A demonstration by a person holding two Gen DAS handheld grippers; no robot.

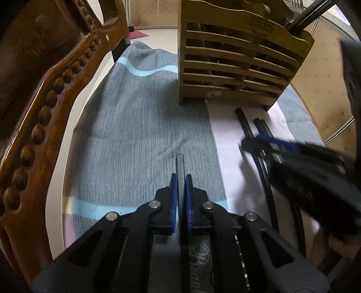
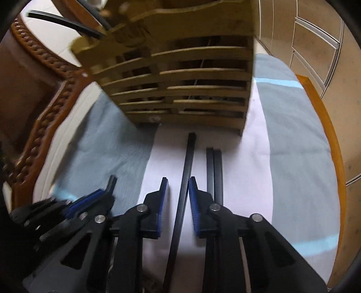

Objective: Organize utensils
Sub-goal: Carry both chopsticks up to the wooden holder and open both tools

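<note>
My left gripper (image 1: 180,178) is shut on a black chopstick (image 1: 179,164) whose tip sticks out past the blue pads, above the grey-blue cloth. My right gripper (image 2: 178,182) is open, its pads on either side of a black chopstick (image 2: 188,157) lying on the white cloth; it shows blurred at the right of the left wrist view (image 1: 259,144). A pair of black chopsticks (image 2: 214,166) lies just right of it. The slatted wooden utensil holder (image 2: 180,74) stands beyond them, with dark utensils sticking out of its top (image 1: 304,13).
A carved brown wooden chair (image 1: 33,101) stands close on the left. The grey-blue cloth with light blue stripes (image 1: 135,112) covers the table, whose wooden edge (image 2: 334,146) shows on the right. Tiled floor lies beyond.
</note>
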